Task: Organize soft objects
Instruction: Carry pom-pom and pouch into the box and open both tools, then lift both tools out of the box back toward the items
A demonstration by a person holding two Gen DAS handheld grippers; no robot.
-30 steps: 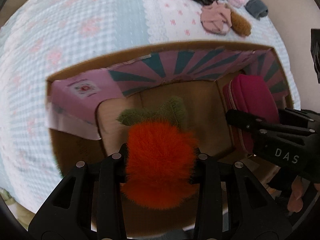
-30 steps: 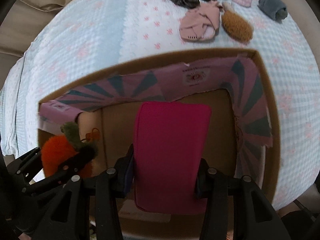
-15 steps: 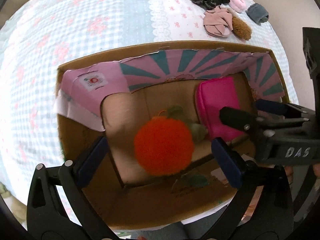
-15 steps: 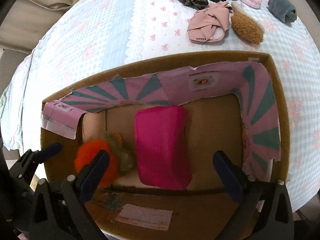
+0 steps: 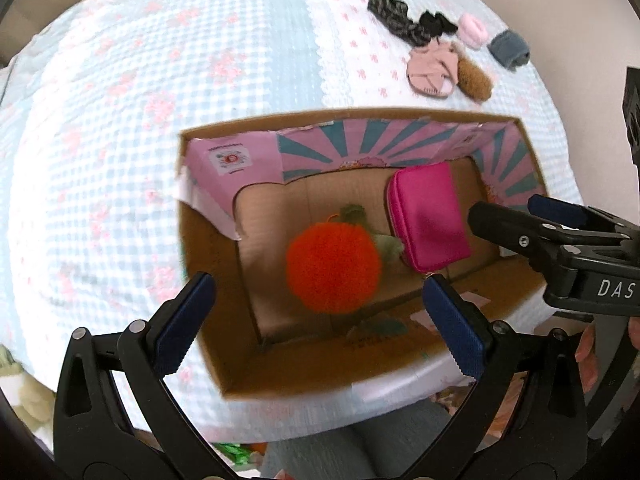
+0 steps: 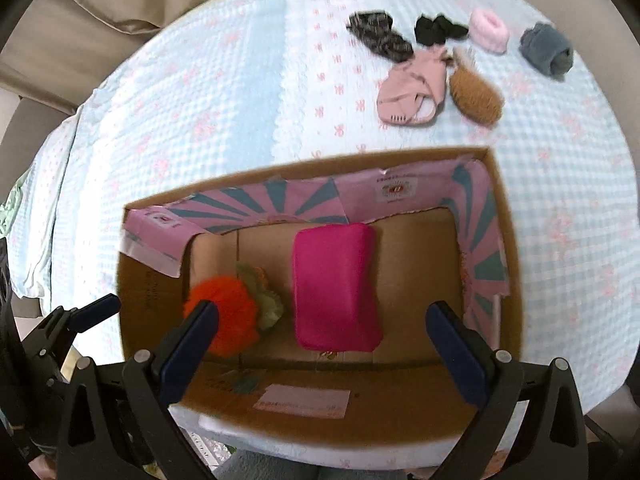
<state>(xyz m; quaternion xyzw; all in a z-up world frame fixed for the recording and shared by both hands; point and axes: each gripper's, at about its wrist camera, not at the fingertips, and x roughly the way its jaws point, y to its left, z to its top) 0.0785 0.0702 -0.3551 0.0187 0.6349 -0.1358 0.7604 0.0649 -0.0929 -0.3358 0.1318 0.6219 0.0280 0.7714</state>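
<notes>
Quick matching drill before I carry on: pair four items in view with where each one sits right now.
Items:
1. orange plush
2. magenta pouch
3. grey roll
4. brown furry piece

Places:
A. on the bedspread, far right of the row
B. in the box, left part
C. beside the pink sock
D. in the box, middle

Pairs: 1-B, 2-D, 3-A, 4-C

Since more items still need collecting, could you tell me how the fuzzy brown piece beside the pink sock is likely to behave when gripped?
The fuzzy brown piece looks fluffy and rounded, so it will probably squash between the pads and weigh little. Its oval shape might let it roll slightly if nudged. It touches the pink sock, so a wide grasp could drag that along.
</notes>
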